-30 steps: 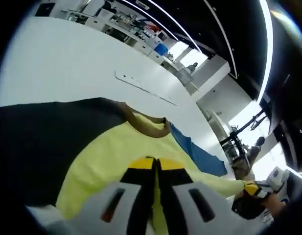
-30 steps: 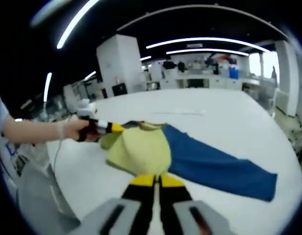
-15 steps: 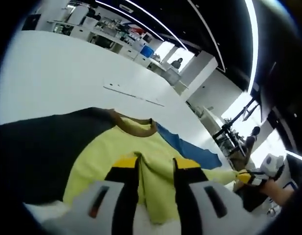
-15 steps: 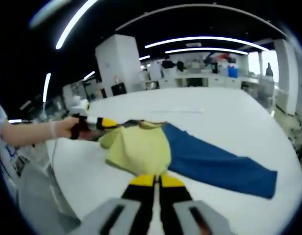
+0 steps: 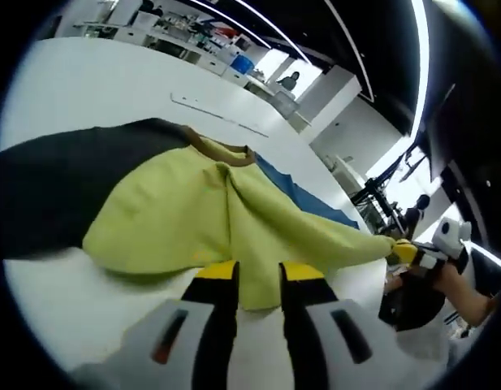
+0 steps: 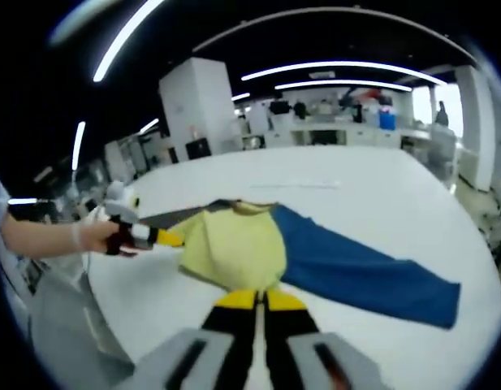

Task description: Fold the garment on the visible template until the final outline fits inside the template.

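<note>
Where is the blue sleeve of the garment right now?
In the right gripper view the blue sleeve lies flat on the white table, stretching right from the yellow body. In the left gripper view it peeks out behind the yellow fabric, below the brown collar.

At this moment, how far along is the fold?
Early. Done: the yellow body is bunched into a rough fold on the white table. In hand: the right gripper pinches its hem; the left gripper is open. Left: the blue sleeve and dark sleeve lie spread out.
</note>
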Demonstrator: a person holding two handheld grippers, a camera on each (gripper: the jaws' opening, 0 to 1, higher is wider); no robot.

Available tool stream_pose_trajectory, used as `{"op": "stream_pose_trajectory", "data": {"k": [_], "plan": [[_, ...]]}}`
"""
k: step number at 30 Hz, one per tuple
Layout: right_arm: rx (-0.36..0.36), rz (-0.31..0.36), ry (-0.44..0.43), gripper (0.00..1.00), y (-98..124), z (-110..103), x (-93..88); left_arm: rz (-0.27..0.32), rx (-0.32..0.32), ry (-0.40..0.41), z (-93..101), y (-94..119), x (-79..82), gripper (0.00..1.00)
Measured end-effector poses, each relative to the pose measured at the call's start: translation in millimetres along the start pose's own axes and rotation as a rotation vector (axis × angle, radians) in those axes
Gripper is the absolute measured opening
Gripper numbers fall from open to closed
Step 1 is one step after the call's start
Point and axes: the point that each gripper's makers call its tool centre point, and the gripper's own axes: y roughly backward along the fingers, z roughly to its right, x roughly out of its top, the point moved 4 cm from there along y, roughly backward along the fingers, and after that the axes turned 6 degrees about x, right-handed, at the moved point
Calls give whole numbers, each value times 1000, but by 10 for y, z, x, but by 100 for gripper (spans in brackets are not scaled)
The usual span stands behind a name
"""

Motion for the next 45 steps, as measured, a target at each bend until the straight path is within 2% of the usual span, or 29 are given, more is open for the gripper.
{"op": "stream_pose_trajectory", "data": {"k": [8, 12, 14, 17, 21, 27, 32, 40, 45], "plan": [[1, -8, 5, 0, 0, -28, -29, -14, 30, 21, -57, -72, -155, 19], [1, -11, 1, 0, -2, -25, -47, -10, 38, 32, -66, -87, -203, 12], [1, -11, 0, 0, -2, -26, -48, -11, 43, 30, -66, -87, -209, 2], [1, -10, -3, 0, -6, -30, -51, 14, 24, 48, 3, -61, -146, 1], [3, -13, -3, 0, -17, -33, -57, 74, -55, 93, 199, 16, 33, 1], [5, -16, -3, 0, -30, -35, -64, 137, -121, 107, 451, 53, 308, 1], [5, -22, -4, 0, -32, -33, -80, 143, -143, 82, 600, -68, 448, 1], [6, -25, -13, 0, -43, -34, -114, 96, -130, 88, 589, -364, 419, 1], [3, -28, -19, 0, -49, -25, -129, 76, -126, 84, 575, -465, 373, 2]]}}
